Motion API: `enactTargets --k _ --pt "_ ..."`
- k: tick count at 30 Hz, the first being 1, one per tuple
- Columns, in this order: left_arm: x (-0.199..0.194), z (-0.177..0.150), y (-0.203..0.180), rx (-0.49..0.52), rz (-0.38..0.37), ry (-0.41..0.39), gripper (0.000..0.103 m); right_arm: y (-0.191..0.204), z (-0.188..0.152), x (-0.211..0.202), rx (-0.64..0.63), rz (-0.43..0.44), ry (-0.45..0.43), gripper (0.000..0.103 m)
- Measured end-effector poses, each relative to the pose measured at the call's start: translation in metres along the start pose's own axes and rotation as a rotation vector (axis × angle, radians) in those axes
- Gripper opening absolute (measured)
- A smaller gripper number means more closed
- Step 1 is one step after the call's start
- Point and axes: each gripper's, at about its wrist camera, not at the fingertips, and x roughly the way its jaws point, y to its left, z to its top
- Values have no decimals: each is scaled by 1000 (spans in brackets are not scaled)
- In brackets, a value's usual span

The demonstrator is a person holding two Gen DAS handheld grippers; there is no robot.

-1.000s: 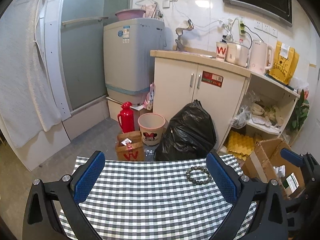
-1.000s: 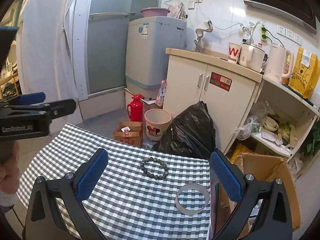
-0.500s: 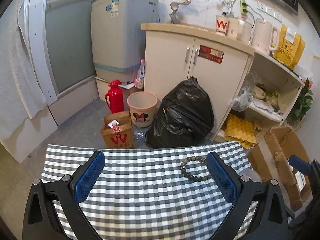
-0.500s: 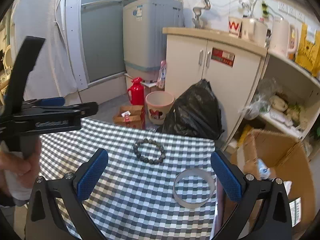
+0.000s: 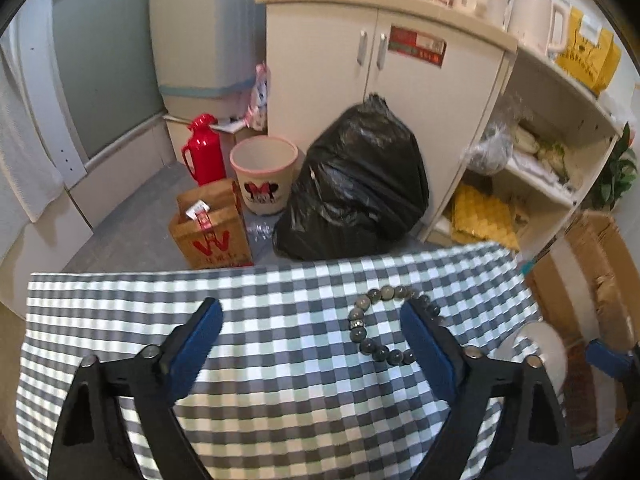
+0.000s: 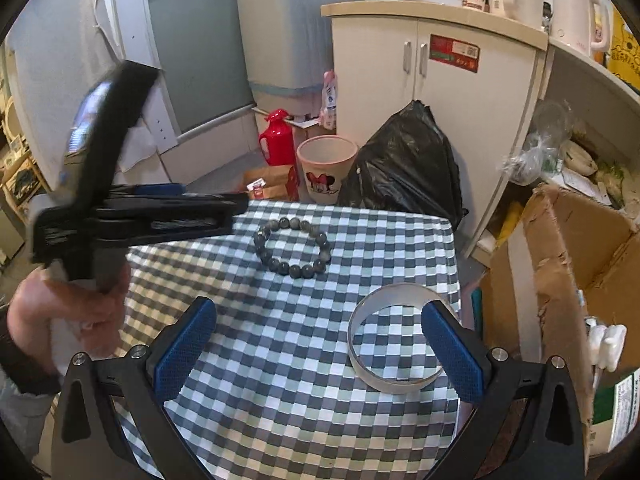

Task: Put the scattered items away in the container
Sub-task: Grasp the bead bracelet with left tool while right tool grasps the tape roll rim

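Note:
A dark bead bracelet (image 6: 276,265) lies on the checked tablecloth (image 6: 280,400) near the far edge. A white band ring (image 6: 392,385) lies closer, by the table's right edge. My left gripper (image 5: 312,332) is open above the cloth; its right finger hides part of the bracelet (image 5: 357,334). In the right wrist view the left gripper (image 6: 236,210) reaches in from the left, held by a hand (image 6: 72,312). My right gripper (image 6: 320,344) is open, and its right pad overlaps the ring's right side. Both hold nothing.
An open cardboard box (image 6: 580,260) stands on the floor right of the table. Beyond the far edge sit a black rubbish bag (image 5: 352,200), a cartoon-print bin (image 5: 262,176), a red flask (image 5: 202,152) and a brown paper bag (image 5: 212,236). A white cabinet (image 5: 380,80) stands behind.
Both grippers have dropped lower and moved forward over the table. The left one has shifted right toward the bracelet. The bracelet and ring have not moved.

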Motion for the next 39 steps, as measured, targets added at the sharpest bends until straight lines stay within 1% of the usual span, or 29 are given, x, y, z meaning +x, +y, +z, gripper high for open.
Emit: enactTargets --k 2,4,7,15,21,24,25,26,27,28,29,32,35,39 --pt "14 -3 -6 16 4 32 80 -3 -2 4 8 26 10 103" --pt "24 -6 -10 25 1 57 77 -6 -4 7 12 40 21 103" --pt "36 -8 -14 30 -3 86 76 -8 -8 11 12 46 32 102" --pt "53 -8 -28 58 -3 118 73 -14 -13 20 20 67 54 101" --pt "60 -6 -30 59 5 105 73 -18 -15 26 34 78 59 101" --pt "60 -8 -30 63 5 84 72 -19 -16 30 38 82 64 101" --pt "60 -8 -30 65 3 75 64 -18 -16 31 38 83 65 101" --pt "58 -9 -30 65 1 66 52 -18 -17 32 38 83 65 101" --pt "57 -9 -29 65 -1 62 45 -18 -17 33 37 81 66 101" --pt "55 -9 -30 66 -10 61 28 -18 -17 34 36 75 67 101" --pt "54 -9 -30 68 -23 64 14 -18 -17 35 34 70 68 101" --pt "52 -9 -30 66 -41 64 12 -19 -17 40 30 57 75 101" --pt "48 -11 -21 16 -75 62 11 -20 -18 47 30 42 100 101" --pt "33 -10 -15 -2 -95 37 11 -17 -21 57 3 -16 140 101"
